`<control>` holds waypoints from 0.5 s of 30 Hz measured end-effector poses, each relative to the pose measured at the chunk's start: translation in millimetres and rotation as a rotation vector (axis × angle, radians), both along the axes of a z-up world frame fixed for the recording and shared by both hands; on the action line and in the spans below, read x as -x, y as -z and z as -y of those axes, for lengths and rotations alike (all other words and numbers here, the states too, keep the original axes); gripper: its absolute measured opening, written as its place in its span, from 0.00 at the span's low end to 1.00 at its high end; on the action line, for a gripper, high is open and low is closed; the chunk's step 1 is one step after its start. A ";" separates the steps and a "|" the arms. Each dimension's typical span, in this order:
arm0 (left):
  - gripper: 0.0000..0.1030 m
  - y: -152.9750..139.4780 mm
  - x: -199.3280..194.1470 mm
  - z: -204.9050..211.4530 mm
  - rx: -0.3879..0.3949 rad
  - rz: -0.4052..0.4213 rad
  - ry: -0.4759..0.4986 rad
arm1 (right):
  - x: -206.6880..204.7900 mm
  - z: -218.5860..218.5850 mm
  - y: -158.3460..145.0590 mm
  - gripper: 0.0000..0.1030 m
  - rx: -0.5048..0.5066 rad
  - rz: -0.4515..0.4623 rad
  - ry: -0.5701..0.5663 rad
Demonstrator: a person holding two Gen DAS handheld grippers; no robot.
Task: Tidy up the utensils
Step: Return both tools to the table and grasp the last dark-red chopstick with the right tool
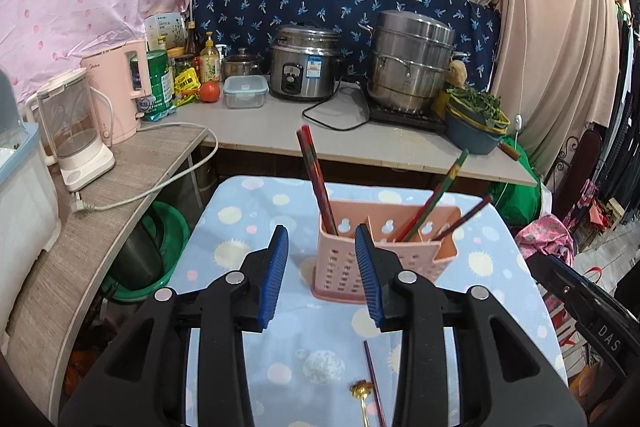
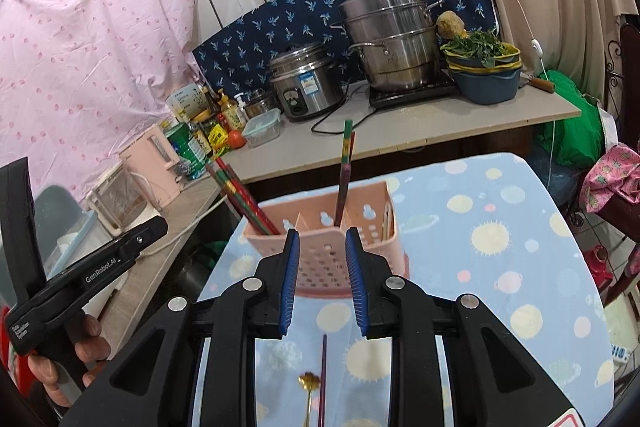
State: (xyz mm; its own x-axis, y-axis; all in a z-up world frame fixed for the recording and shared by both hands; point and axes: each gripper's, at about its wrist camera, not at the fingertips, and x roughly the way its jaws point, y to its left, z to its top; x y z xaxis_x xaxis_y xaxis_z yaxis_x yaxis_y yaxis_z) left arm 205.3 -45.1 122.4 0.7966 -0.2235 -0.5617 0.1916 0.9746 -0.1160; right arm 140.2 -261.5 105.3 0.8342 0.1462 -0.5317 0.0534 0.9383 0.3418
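The jaws of the left gripper (image 1: 322, 277) stand moderately apart and those of the right gripper (image 2: 322, 277) narrower, both holding nothing, at the middle of their views. Low in each frame, a dark chopstick (image 1: 374, 387) and a gold spoon (image 1: 362, 393) lie loose on the dotted cloth (image 1: 248, 227), so I judge the step to be fetching these last utensils; the next move calls for lowering over one and closing. Beyond, at centre, stands the pink holder (image 1: 384, 247) with chopsticks (several already upright); the left tool's body at lower left reads "GenRobot.AI", the other's "DAS".
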 end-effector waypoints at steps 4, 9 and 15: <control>0.32 18.0 15.2 0.7 -0.017 -0.032 0.002 | 18.2 -7.2 14.7 0.23 0.018 -0.035 -0.012; 0.32 44.4 32.7 -1.2 -0.036 -0.087 0.009 | 43.2 -24.1 43.6 0.23 0.060 -0.105 -0.057; 0.32 80.3 55.5 -7.7 -0.060 -0.153 0.010 | 69.4 -42.8 84.3 0.23 0.094 -0.208 -0.091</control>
State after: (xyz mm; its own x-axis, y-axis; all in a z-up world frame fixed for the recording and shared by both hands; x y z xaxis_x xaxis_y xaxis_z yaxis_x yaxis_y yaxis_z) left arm 149.7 -37.4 42.1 0.6984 -0.1934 -0.6890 0.1861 0.9788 -0.0862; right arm 70.8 -218.8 20.9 0.6911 0.1574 -0.7054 0.0273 0.9696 0.2432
